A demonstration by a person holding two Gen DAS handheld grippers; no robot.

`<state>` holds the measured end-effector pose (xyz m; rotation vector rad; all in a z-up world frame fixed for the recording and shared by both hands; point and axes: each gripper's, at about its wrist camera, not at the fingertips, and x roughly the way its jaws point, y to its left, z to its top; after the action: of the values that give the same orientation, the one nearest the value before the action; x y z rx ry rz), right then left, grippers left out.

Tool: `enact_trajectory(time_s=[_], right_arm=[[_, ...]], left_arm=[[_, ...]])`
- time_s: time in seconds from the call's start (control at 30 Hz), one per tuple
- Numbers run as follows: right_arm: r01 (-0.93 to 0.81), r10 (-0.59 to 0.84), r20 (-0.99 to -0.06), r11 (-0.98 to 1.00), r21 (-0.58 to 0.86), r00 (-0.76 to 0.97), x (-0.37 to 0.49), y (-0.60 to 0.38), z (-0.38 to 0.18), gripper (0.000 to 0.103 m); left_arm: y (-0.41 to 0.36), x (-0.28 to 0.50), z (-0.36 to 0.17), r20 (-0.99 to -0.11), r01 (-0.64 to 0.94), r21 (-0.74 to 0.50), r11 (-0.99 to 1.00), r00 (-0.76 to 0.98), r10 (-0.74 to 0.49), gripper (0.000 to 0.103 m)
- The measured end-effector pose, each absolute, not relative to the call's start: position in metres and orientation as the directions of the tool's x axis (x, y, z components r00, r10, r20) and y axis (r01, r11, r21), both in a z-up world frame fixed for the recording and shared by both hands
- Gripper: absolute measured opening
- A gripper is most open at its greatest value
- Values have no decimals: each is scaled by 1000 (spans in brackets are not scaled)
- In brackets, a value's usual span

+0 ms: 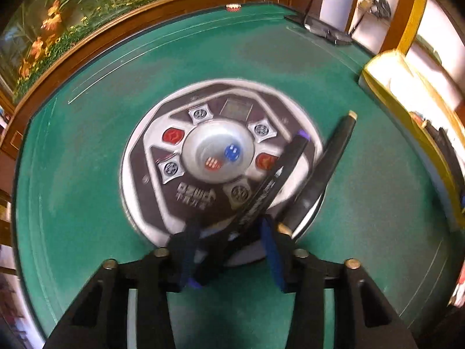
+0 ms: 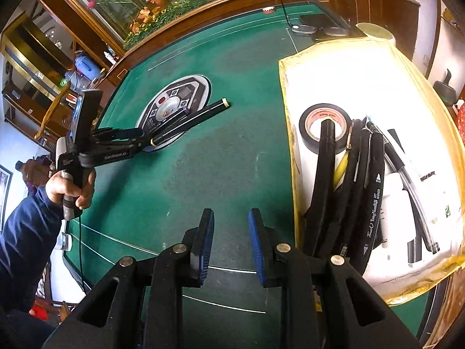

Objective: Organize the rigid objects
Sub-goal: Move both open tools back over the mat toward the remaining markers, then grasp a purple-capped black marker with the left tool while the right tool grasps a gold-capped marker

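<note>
Two black markers lie across the round centre console point(image 1: 145, 151) of the green felt table point(image 2: 232, 160). One marker has purple ends point(image 1: 279, 174) point(image 2: 174, 119), the other has cream ends point(image 1: 328, 163) point(image 2: 197, 116). My left gripper point(image 1: 226, 226) point(image 2: 144, 142) points down over the console. The purple-ended marker runs slantwise between its blue pads, which stand apart and do not clamp it. My right gripper point(image 2: 231, 213) hangs open and empty over the felt, just left of a yellow-rimmed box point(image 2: 286, 101). The box holds several black markers point(image 2: 375, 189) and a roll of black tape point(image 2: 303, 133).
The console's clear dome covers a blue and a red die point(image 1: 231, 152). A bottle cap point(image 2: 268, 9) lies at the far edge, and dark flat devices point(image 2: 319, 23) sit at the far right corner. A raised wooden rail rims the table. A person's hand point(image 2: 72, 186) holds the left gripper.
</note>
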<state>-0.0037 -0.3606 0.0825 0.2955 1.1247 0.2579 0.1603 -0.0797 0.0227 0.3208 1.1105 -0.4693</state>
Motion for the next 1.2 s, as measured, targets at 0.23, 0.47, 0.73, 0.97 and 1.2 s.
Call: enact_trajectory(time_s=[0.23, 0.47, 0.73, 0.97, 1.2], right_arm=[[-169, 379, -850, 925, 340, 366, 14, -332, 90, 23], [-340, 424, -849, 886, 317, 316, 76, -292, 101, 32], [-397, 425, -865, 867, 303, 268, 178, -255, 62, 32], [-340, 449, -874, 864, 372, 186, 199, -263, 32, 33], [-415, 499, -859, 810, 414, 117, 157, -248, 37, 37]], left_arm=[[-65, 143, 23, -904, 405, -4, 914, 390, -176, 15], [-29, 81, 22, -906, 248, -58, 967, 393, -155, 15], [-32, 36, 21, -910, 162, -56, 985, 399, -117, 15], [-28, 31, 20, -911, 123, -73, 990, 395, -116, 15], [-32, 39, 19, -912, 128, -70, 989, 393, -115, 15]])
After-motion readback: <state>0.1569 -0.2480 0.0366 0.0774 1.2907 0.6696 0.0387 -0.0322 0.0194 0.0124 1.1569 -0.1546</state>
